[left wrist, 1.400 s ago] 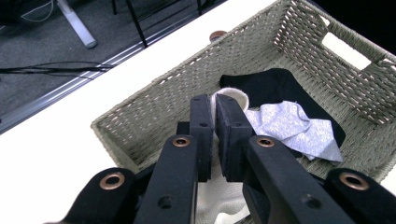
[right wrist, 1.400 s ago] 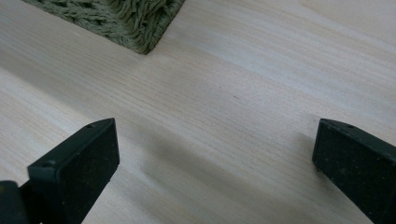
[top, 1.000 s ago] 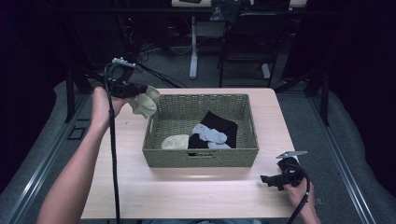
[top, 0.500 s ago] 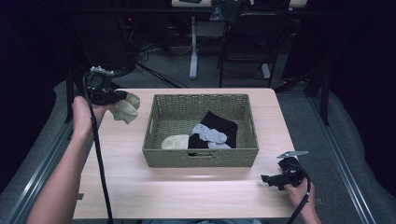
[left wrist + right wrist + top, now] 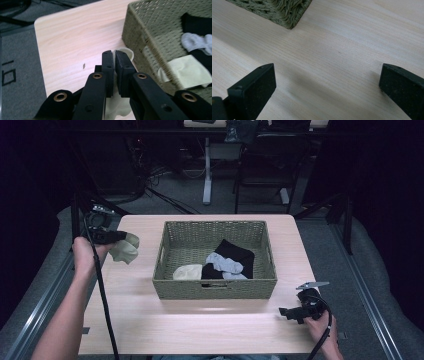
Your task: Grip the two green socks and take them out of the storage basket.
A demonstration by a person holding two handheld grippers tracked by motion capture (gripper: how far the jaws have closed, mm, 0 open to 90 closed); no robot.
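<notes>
my left gripper [image 5: 116, 236] pinches a cream sock [image 5: 125, 251] over the pale wood table [image 5: 200, 320], wicker basket [image 5: 215, 289] just beside it, while my right gripper [image 5: 292, 312] rests spread wide.

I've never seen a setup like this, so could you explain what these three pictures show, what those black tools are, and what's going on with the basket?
A person at a wooden table holds a two-jaw tool in each hand. One picture looks down from above; the other two come from cameras riding on each tool. The left gripper is clamped on a cream sock, held beside the woven basket. In the basket lie another cream sock, a grey sock and black socks. The right gripper rests open over bare table near the front right corner.
</notes>
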